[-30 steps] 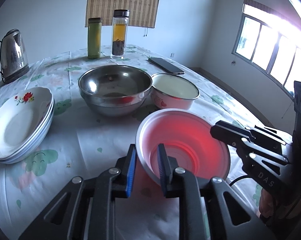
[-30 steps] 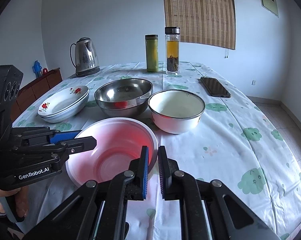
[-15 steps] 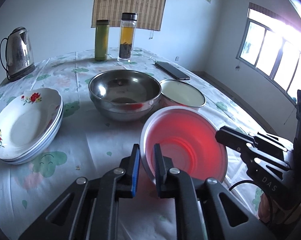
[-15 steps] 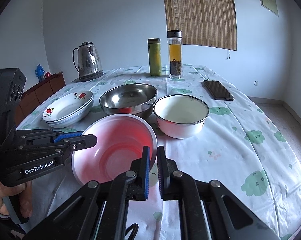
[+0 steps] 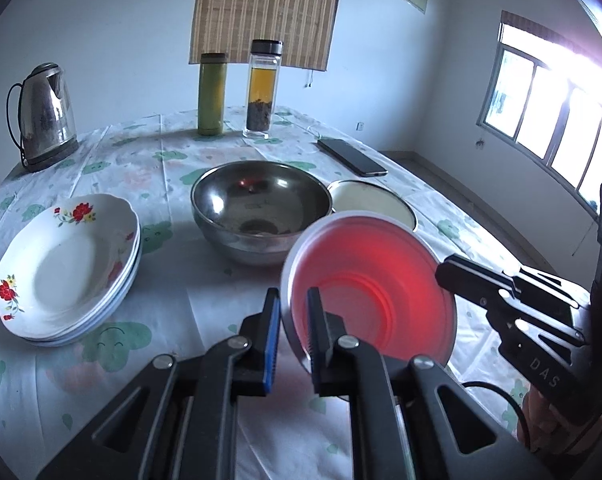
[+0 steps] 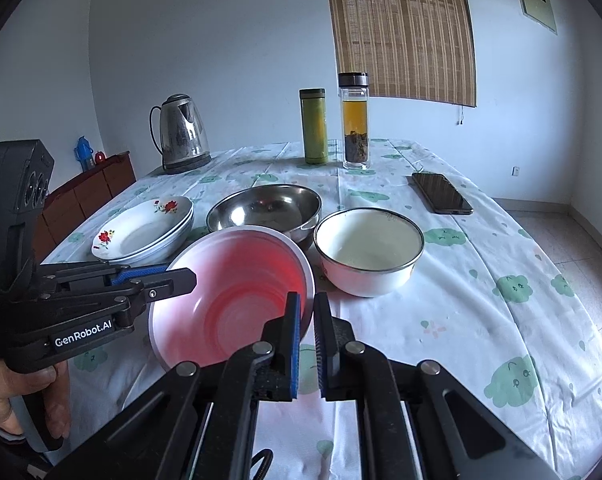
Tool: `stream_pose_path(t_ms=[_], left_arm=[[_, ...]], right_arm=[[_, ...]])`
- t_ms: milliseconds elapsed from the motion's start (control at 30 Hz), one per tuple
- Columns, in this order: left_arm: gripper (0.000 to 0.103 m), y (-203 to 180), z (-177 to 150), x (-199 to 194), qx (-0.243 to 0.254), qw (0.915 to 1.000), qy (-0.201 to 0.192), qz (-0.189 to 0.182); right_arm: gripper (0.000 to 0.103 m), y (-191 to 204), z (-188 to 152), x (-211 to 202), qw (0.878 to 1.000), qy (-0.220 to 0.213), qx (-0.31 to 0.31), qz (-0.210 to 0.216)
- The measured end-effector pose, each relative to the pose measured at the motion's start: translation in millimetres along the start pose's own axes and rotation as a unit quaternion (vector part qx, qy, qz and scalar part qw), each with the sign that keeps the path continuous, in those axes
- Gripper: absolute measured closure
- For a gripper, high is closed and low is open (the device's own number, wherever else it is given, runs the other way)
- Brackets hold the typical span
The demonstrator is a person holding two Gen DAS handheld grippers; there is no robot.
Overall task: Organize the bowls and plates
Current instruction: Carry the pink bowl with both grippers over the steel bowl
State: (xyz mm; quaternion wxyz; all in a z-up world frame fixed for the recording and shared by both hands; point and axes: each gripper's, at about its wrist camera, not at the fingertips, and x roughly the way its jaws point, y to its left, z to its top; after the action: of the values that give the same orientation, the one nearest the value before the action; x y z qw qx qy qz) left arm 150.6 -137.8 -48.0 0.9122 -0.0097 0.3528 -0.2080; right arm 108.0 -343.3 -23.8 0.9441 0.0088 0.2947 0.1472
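Red bowl (image 5: 375, 292) has risen, clamped between both tools' fingers.

Two fisheye views look forward from low and close over the tabletop (image 5: 181, 300), one along each tool (left and right); both share the red bowl (image 5: 373, 300) and dishes beyond.
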Motion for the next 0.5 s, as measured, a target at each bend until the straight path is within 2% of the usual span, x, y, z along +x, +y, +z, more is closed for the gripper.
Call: stream_pose_path(t_ms=[500], left_arm=[[0.093,13.2,50.8,-6.8,0.004,0.9988,-0.041,0.028]], right_arm=[[0.096,8.1,50.6,7.0,0.999,-0.048,-0.021,0.005]])
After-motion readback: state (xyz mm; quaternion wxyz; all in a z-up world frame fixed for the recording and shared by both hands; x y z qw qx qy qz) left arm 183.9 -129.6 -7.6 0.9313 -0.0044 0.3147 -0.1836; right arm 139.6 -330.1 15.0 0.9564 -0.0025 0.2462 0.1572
